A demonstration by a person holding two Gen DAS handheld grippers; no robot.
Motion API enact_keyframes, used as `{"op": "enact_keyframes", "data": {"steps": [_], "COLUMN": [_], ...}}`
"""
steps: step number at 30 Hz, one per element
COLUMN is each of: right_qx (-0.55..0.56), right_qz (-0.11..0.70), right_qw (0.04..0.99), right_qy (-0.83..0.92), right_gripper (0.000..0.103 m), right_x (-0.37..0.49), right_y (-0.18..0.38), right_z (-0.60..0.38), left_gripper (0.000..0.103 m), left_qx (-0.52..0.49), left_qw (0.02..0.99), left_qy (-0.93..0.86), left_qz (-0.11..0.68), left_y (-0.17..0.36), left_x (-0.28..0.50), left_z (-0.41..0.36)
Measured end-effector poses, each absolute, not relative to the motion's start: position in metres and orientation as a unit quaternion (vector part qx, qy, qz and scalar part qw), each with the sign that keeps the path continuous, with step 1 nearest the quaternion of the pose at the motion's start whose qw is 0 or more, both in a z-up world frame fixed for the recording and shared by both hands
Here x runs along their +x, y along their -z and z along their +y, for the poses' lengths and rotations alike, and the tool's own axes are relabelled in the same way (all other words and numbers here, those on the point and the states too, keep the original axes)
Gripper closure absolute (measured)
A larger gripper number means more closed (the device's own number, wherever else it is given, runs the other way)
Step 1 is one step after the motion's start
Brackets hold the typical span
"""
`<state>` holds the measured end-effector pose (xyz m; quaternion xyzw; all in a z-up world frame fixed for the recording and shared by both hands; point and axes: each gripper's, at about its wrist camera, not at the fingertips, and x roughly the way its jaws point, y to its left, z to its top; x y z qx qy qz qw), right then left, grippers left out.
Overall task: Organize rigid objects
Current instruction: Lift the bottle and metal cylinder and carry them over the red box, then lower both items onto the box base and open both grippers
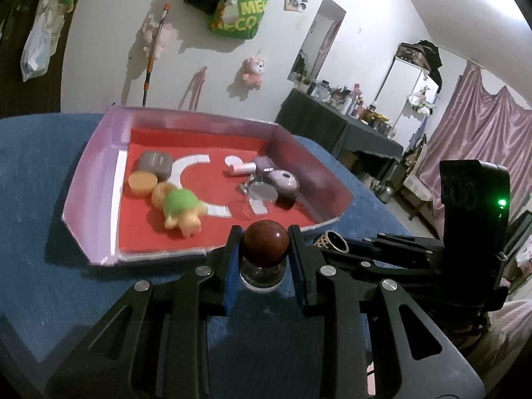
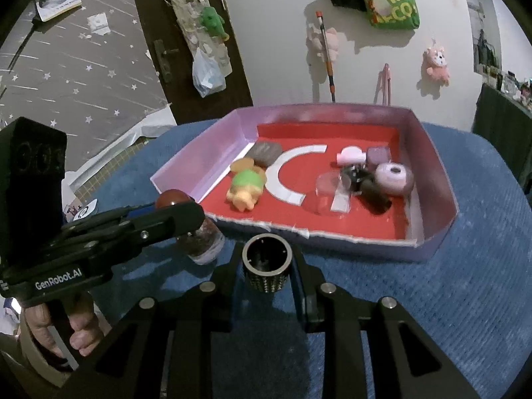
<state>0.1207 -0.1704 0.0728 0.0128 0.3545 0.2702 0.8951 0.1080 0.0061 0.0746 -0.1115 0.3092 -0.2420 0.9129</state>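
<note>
Broadly: blue cloth table (image 2: 415,299), with a purple-walled tray (image 2: 439,206) lined in red sitting on it, already holding a green-shelled turtle toy (image 1: 181,211), an orange disc (image 1: 142,183), a grey case (image 1: 155,163) at its left side, and a crowded knot of small purple and clear pieces at its right.

Left gripper (image 1: 265,249) is clamped on a small glass bottle with a round brown cap (image 1: 264,244); fingers press at the cap, glass body hanging below, just short of the tray's near wall. Right gripper (image 2: 266,259) is closed on a dark studded cylinder (image 2: 266,262), open end up, also just outside the near wall.

Risks, as I judge them:
- Both tools are near each other at the same wall; carried in together they could knock fingers and jar a grip.
- The right cluster is tight; a drop there would likely scatter the clear pieces.
- The near wall looks ragged and low; a bottle base carried low could catch it.
- A round glossy cap offers little purchase, so the bottle may swivel or slip.
</note>
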Motion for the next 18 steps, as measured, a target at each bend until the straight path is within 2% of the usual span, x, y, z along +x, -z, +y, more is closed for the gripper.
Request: {"op": "enact_keyframes", "data": {"steps": [10, 18], "right_qx": [0.013, -0.004], "right_qz": [0.342, 0.354], "right_qw": [0.901, 0.902], "right_qy": [-0.266, -0.248], "right_gripper": [0.076, 0.076], "right_x": [0.148, 0.177], "right_y": [-0.091, -0.087], "right_z": [-0.173, -0.172], "left_gripper": [0.078, 0.078], "left_qx": [-0.107, -0.114], "left_qw": [0.916, 0.908], "left_qy": [0.240, 0.236], "left_qz": [0.303, 0.327], "left_y": [-0.085, -0.072], "left_x": [0.140, 0.167], "left_z": [0.003, -0.002]}}
